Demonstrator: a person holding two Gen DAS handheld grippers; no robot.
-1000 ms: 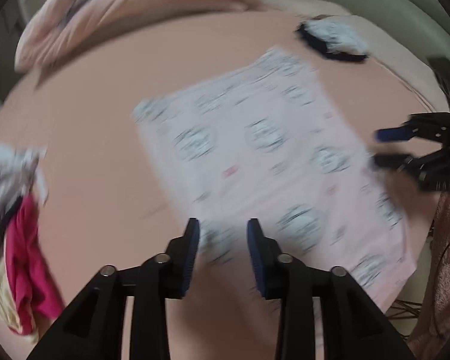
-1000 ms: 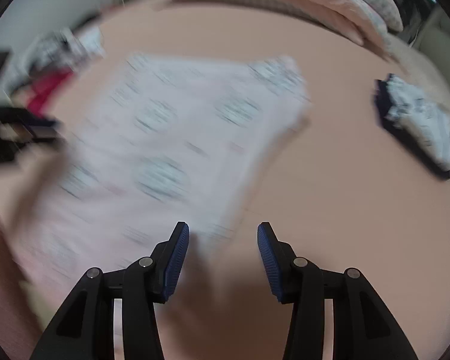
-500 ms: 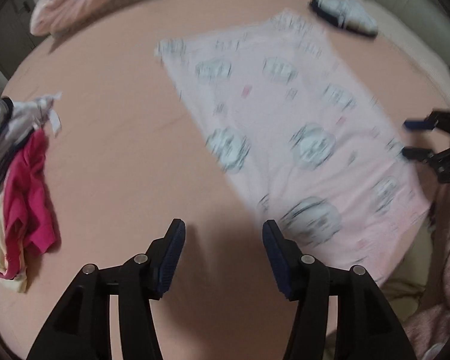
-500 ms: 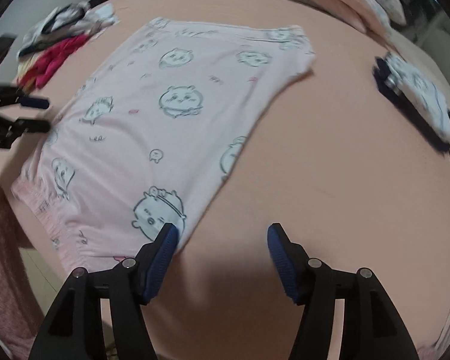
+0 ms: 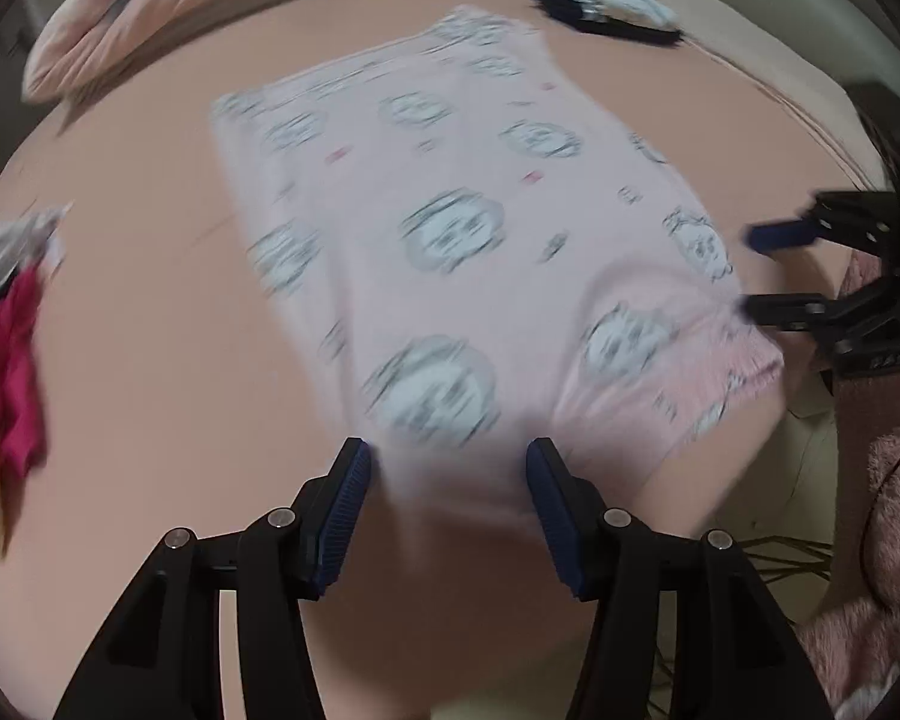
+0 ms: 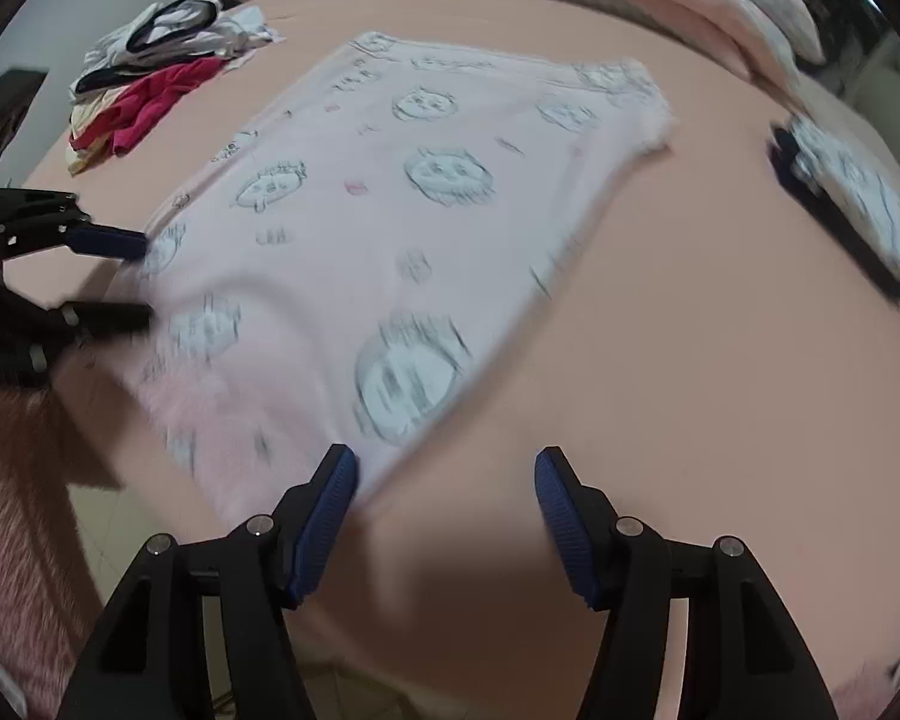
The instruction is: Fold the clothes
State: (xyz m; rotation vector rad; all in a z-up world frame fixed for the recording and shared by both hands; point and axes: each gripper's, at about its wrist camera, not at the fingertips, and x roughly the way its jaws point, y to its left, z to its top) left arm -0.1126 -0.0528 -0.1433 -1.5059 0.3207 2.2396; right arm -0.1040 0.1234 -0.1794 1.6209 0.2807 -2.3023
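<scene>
A pale pink garment with grey cartoon faces [image 5: 462, 228] lies spread flat on the peach bed sheet [image 5: 150, 360]; it also shows in the right wrist view [image 6: 390, 210]. My left gripper [image 5: 447, 474] is open, its jaws either side of the garment's near corner. My right gripper [image 6: 444, 480] is open at the garment's other near corner, the cloth edge by its left finger [image 6: 330, 492]. Each gripper appears in the other's view: the right gripper [image 5: 768, 270] and the left gripper [image 6: 120, 282], both open at the garment's near edge.
A pile of loose clothes, magenta and white [image 6: 150, 78], lies at the far left of the bed. A folded dark-and-white item [image 6: 852, 204] lies at the far right. A pink quilt [image 5: 180, 6] lies along the back. The bed edge is just below the grippers.
Both grippers have moved in toward the garment's near corners and stayed open. The garment lies in the same place; the views are motion-blurred.
</scene>
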